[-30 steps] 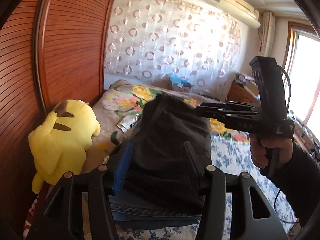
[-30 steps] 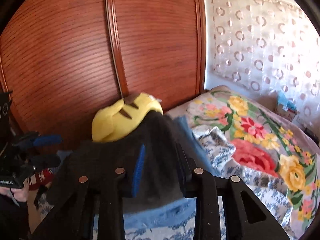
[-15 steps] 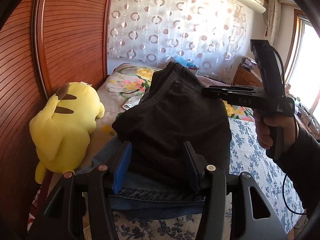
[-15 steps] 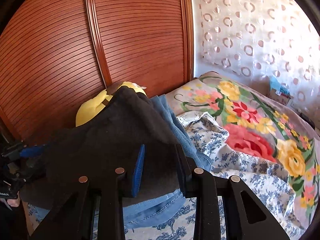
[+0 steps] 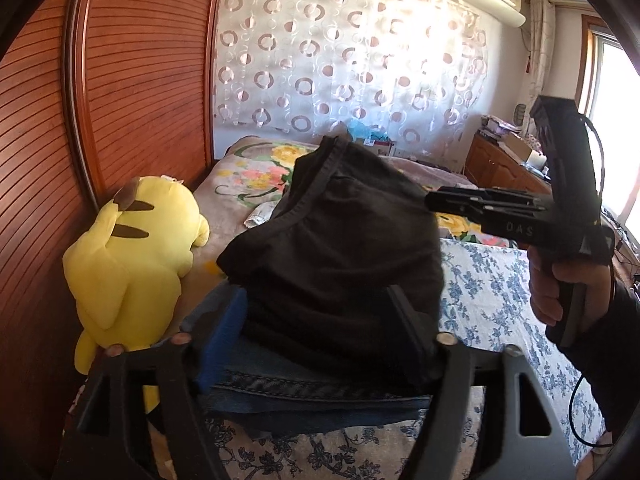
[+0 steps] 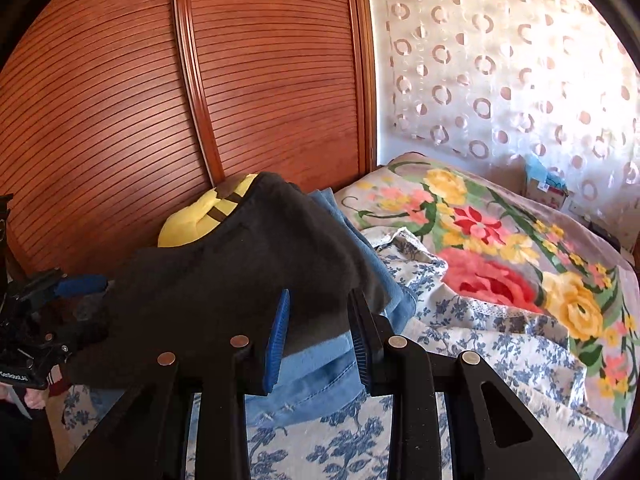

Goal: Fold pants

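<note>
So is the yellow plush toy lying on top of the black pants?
No, the yellow plush toy sits against the wooden wardrobe beside the black pants, which are lifted clear of it.

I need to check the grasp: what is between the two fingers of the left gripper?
In the left wrist view, the left gripper is closed on the black pants, with folded blue jeans just beneath.

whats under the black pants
Folded blue jeans lie directly under the black pants, their edges showing at the near side. The floral bedsheet lies below; how far the jeans reach underneath is covered.
</note>
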Demonstrator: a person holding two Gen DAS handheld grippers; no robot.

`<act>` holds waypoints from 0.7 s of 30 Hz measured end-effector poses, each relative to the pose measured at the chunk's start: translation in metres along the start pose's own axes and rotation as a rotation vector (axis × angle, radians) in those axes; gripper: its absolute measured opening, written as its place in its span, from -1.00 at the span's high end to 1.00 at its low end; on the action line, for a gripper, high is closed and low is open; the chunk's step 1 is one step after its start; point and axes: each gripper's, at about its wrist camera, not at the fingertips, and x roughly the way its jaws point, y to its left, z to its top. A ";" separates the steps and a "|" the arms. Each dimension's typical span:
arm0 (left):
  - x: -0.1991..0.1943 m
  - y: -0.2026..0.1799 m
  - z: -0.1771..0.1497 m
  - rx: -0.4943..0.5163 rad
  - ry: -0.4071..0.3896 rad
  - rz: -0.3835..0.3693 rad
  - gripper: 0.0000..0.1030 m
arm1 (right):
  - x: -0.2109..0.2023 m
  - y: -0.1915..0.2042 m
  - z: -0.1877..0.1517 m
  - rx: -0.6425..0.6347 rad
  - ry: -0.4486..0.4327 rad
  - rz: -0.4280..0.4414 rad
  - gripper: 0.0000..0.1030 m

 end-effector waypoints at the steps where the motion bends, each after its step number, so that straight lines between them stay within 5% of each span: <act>1: -0.002 -0.002 0.000 0.008 -0.011 0.006 -0.54 | -0.002 0.000 0.000 0.001 -0.003 0.001 0.40; 5: -0.010 -0.011 0.004 0.032 -0.044 0.027 -0.74 | -0.013 0.002 -0.004 0.008 -0.020 -0.003 0.40; 11: -0.024 -0.026 0.007 0.079 -0.106 0.039 -0.76 | -0.028 0.006 -0.011 0.014 -0.045 -0.022 0.38; 21: -0.033 -0.052 0.005 0.110 -0.114 0.002 -0.77 | -0.060 0.010 -0.035 0.051 -0.090 -0.116 -0.09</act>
